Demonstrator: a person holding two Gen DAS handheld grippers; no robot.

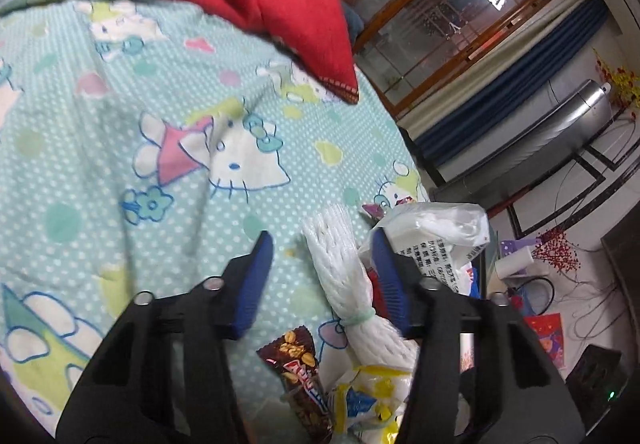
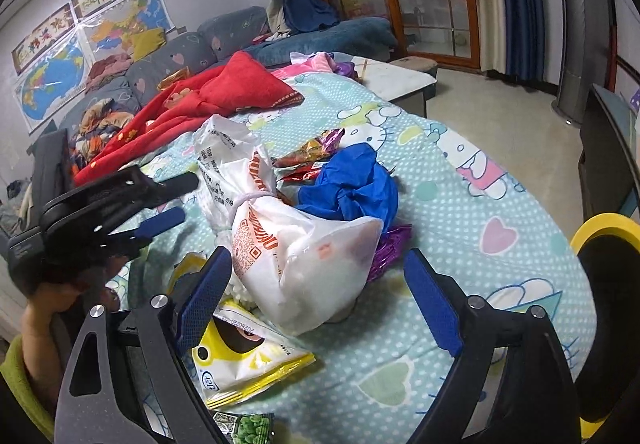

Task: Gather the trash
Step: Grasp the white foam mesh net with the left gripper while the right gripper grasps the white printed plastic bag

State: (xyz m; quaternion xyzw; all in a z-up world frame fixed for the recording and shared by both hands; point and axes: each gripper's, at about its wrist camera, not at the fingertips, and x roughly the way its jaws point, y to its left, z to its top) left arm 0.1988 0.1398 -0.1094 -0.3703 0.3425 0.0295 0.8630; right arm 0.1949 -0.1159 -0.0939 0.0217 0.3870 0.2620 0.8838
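Trash lies on a cartoon-cat bedsheet (image 1: 120, 116). My left gripper (image 1: 322, 248) is open above a white foam net sleeve (image 1: 340, 268), with a brown snack wrapper (image 1: 300, 368) and a yellow-white wrapper (image 1: 368, 396) below it. A white plastic bag (image 1: 436, 232) touches its right finger. My right gripper (image 2: 318, 268) is open around a tied white plastic bag with orange print (image 2: 304, 260). A crumpled blue bag (image 2: 352, 184), red and purple foil wrappers (image 2: 312, 156), a yellow snack packet (image 2: 244, 364) and a green pea packet (image 2: 248, 428) lie nearby. The left gripper (image 2: 180, 196) shows at left.
A red blanket (image 2: 208, 96) lies at the back of the sheet (image 2: 460, 244). A grey sofa (image 2: 172, 56) stands behind it. A yellow-rimmed bin (image 2: 608, 240) sits at the right edge. A low white table (image 2: 400, 80) and tiled floor lie beyond.
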